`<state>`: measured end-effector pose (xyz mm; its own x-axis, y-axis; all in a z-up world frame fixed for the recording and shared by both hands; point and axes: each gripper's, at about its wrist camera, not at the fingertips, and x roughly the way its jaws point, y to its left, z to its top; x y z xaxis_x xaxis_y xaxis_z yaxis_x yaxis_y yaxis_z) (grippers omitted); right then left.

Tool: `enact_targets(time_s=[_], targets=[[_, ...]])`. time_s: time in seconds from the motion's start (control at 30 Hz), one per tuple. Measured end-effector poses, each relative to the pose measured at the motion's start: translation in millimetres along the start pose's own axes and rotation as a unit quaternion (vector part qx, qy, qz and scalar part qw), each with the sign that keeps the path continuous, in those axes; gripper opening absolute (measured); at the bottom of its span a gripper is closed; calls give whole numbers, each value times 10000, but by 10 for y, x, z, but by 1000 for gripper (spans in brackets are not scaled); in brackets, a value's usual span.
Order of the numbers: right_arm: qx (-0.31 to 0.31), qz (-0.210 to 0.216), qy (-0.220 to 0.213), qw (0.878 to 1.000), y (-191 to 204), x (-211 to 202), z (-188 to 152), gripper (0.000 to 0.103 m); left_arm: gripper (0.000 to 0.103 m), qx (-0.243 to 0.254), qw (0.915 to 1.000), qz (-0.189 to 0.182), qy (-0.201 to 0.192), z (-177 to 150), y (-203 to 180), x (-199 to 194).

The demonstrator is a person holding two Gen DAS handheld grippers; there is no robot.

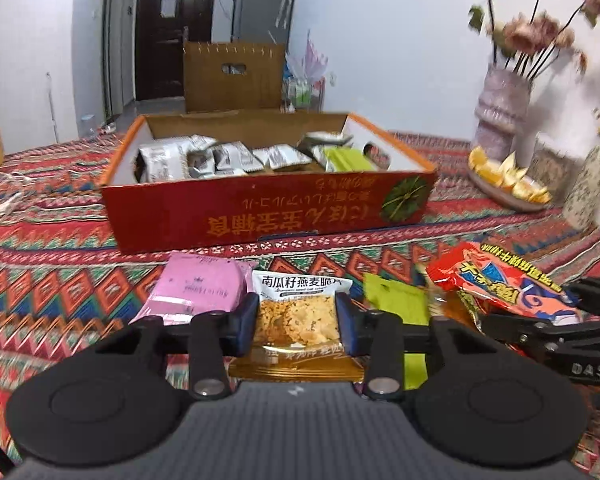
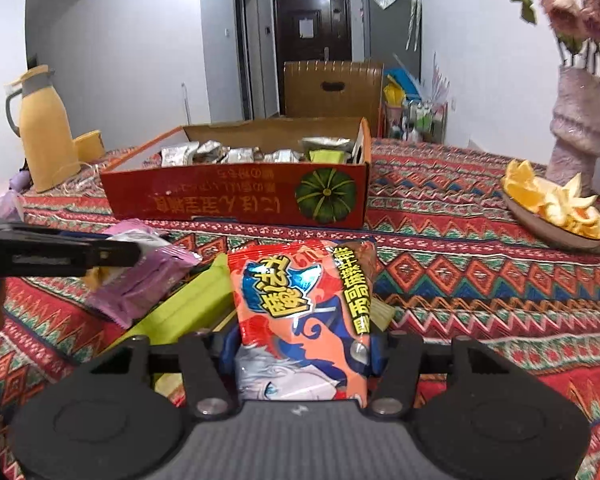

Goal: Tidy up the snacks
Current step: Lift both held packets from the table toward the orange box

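Gripping the oat crisp packet [image 1: 296, 322], your left gripper [image 1: 297, 322] has its two blue fingers [image 1: 247, 320] pressed against the packet's sides, holding it just above the patterned tablecloth [image 1: 60, 288]. Your right gripper [image 2: 302, 354] is clamped the same way on the red snack bag [image 2: 300, 304], which stands upright between the pads and fills the middle of the right wrist view. Between the two held items lies a green packet [image 1: 398, 300], and just to the left of the oat crisp packet sits a pink packet [image 1: 200, 288], both flat on the cloth. Beyond them, in the middle of the table, stands the red cardboard box [image 1: 268, 208] with a pumpkin printed on its front; it is open on top and holds a row of silver packets [image 1: 220, 158] and another green one at its right end. Off to your right you have a plate of orange pieces [image 2: 556, 208] beside a vase of flowers [image 2: 578, 128]. A yellow jug [image 2: 46, 128] stands left of the box.
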<state>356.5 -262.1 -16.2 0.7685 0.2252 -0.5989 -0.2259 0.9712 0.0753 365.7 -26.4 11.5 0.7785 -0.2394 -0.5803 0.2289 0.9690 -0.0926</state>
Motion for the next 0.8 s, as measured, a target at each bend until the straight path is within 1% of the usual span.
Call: enact_targets(time_s=[0.1, 0.2, 0.37, 0.43, 0.57, 0.67, 0.8], targets=[[96, -4, -107, 9999, -18, -275, -112, 56, 41, -203, 9998, 44, -70, -150, -19, -319], [36, 4, -211, 9998, 40, -597, -250, 56, 41, -455, 9989, 29, -76, -342, -18, -651], [69, 110, -167, 9998, 159, -904, -489, 56, 41, -623, 9978, 206, 52, -661, 19, -1070], [100, 133, -146, 9998, 210, -944, -553, 56, 41, -684, 9973, 273, 69, -737, 67, -1174], [52, 201, -229, 9995, 344, -1016, -586, 56, 41, -776, 9962, 381, -36, -814, 156, -1359], [-39, 245, -261, 9994, 450, -1074, -590, 56, 41, -742, 9966, 348, -128, -826, 179, -1442], [-120, 248, -231, 9994, 541, -1089, -584, 56, 41, -800, 9962, 279, -190, -814, 223, -1448]])
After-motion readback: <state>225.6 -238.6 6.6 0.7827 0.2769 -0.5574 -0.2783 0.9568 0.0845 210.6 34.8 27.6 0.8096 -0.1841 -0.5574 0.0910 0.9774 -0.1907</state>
